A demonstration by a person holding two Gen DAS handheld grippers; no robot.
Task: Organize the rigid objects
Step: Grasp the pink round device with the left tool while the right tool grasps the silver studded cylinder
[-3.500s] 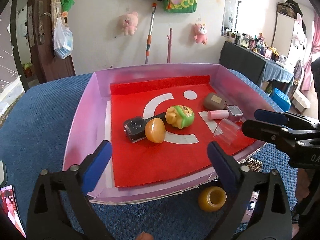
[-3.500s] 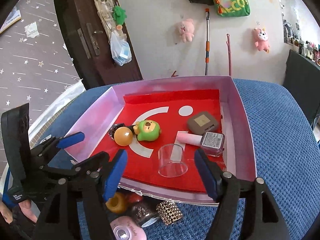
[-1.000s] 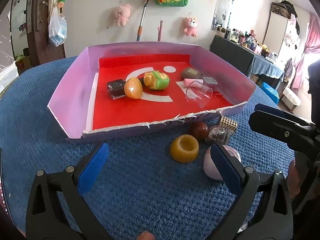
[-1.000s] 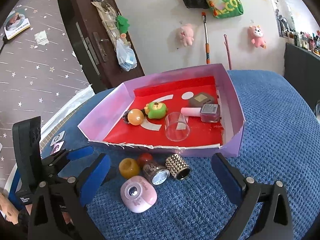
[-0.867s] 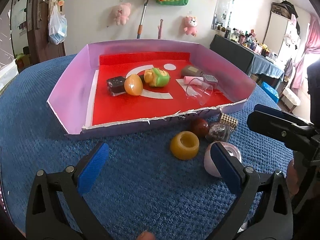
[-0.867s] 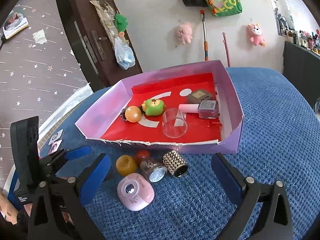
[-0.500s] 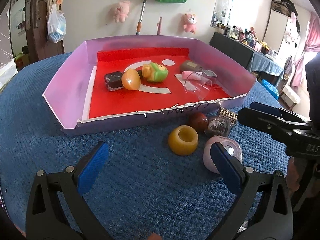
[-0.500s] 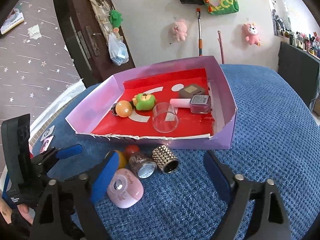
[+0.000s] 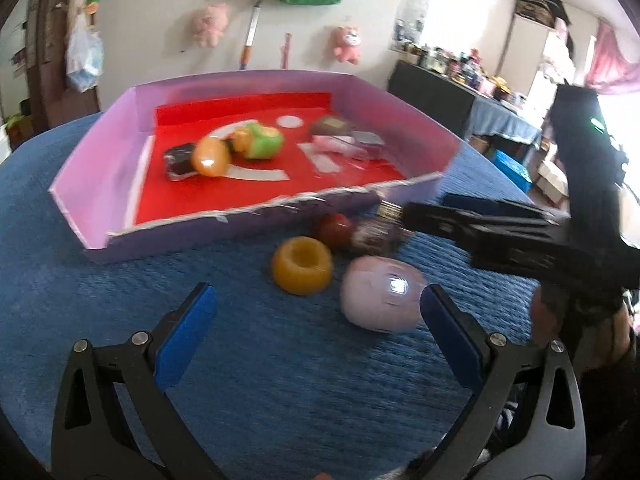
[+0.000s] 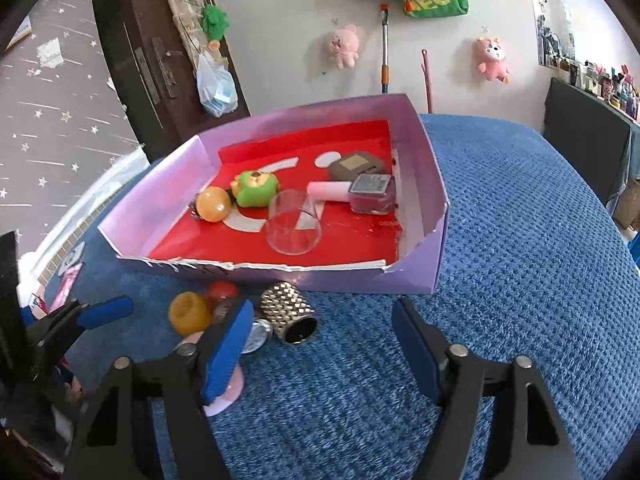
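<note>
Blue knobbly cloth [image 10: 520, 240] covers the whole table, and on it sits a shallow purple box [image 10: 434, 208] with a red floor, already holding a clear cup [image 10: 294, 222], a nail polish bottle [image 10: 370, 196] and a few toys. Loose pieces lie just outside its near wall: a studded metal cylinder [image 10: 288, 312] on its side, an amber ring-shaped jar [image 9: 302, 266], a pink rounded case [image 9: 380, 298] and a small red ball [image 9: 334, 226]. Right gripper [image 10: 320, 344] has just been closing its jaws, yet they stand apart with nothing between them, near the cylinder. Left gripper [image 9: 316, 316] is spread wide over bare cloth, empty, close to the pink case. That cylinder looks hard and light but likely to roll; I'd pinch it across its bumpy sides, where the studs give purchase. Smooth, domed pink case seems slippery, so it is best taken low across its width
</note>
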